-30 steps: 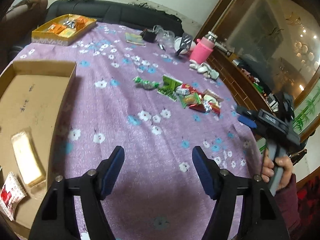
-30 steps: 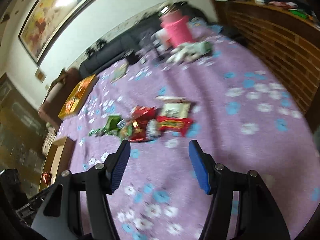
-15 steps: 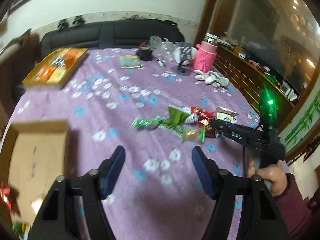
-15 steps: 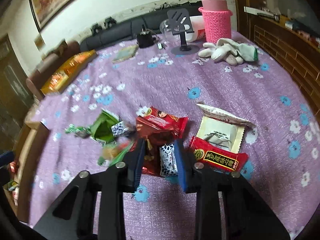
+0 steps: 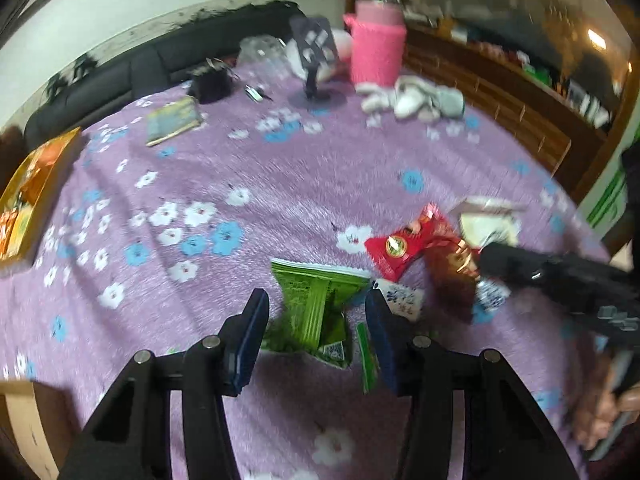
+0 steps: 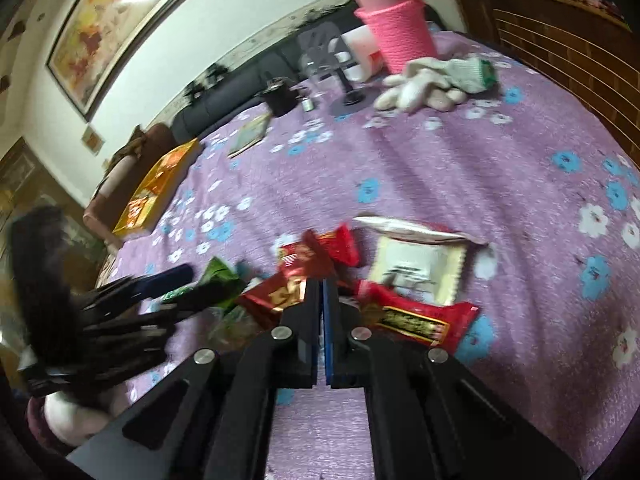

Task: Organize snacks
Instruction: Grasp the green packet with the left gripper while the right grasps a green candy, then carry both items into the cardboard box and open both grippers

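Observation:
A pile of snack packets lies on the purple flowered tablecloth (image 5: pixel 304 184). My left gripper (image 5: pixel 316 308) is open, its jaws on either side of a green packet (image 5: pixel 316 304). Red packets (image 5: pixel 404 248) and a white packet (image 5: pixel 488 224) lie to its right. My right gripper (image 6: pixel 322 292) is shut at the pile, its jaws pressed together over a small blue-and-white candy that is mostly hidden; that candy (image 5: pixel 490 294) shows at its tips in the left wrist view. A red packet (image 6: pixel 416 320) and a white packet (image 6: pixel 420 264) lie just right of it.
A pink flask (image 5: pixel 376 48), white gloves (image 5: pixel 412 98), a phone stand (image 5: pixel 314 60) and a small booklet (image 5: pixel 174 120) stand at the far side. A yellow snack box (image 5: pixel 28 200) lies at the left. A cardboard box corner (image 5: pixel 28 420) shows at lower left.
My left gripper moved forward to the pile and now straddles the green packet. My right gripper closed fully at the small candy in the pile.

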